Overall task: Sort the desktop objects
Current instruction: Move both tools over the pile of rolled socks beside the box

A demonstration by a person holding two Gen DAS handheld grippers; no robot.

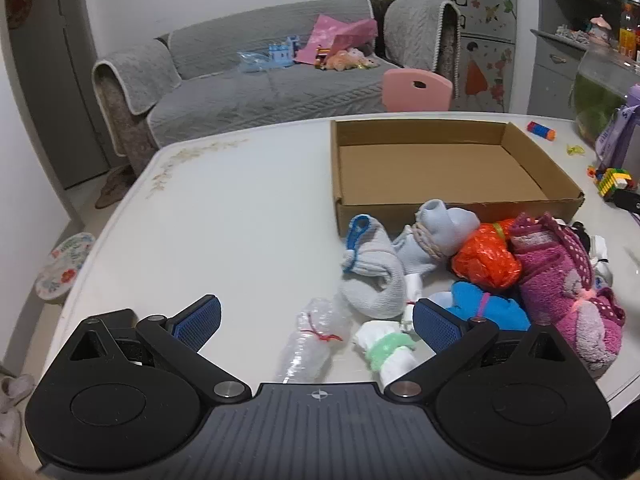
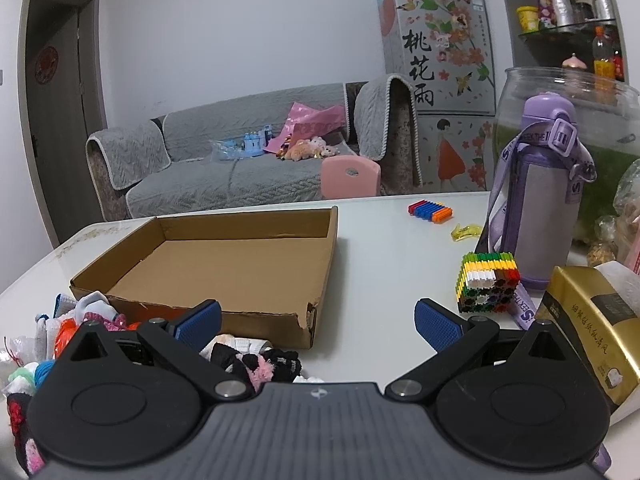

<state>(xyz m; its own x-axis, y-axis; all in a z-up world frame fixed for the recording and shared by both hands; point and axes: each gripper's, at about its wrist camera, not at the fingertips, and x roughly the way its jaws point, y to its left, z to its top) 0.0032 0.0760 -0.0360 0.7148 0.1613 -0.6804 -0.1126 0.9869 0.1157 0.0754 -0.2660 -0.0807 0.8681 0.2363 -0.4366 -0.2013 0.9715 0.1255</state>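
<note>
Room: grey sofa | white table | both hand-held grippers wide, empty

From my right wrist view, the gold tissue box is cut off at the table's right edge, and the gripper body hides much of the black-and-pink sock bundle. The glass jar runs out of frame.

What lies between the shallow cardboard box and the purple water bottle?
Bare white tabletop separates cardboard box from purple bottle, seen in right wrist view.
</note>
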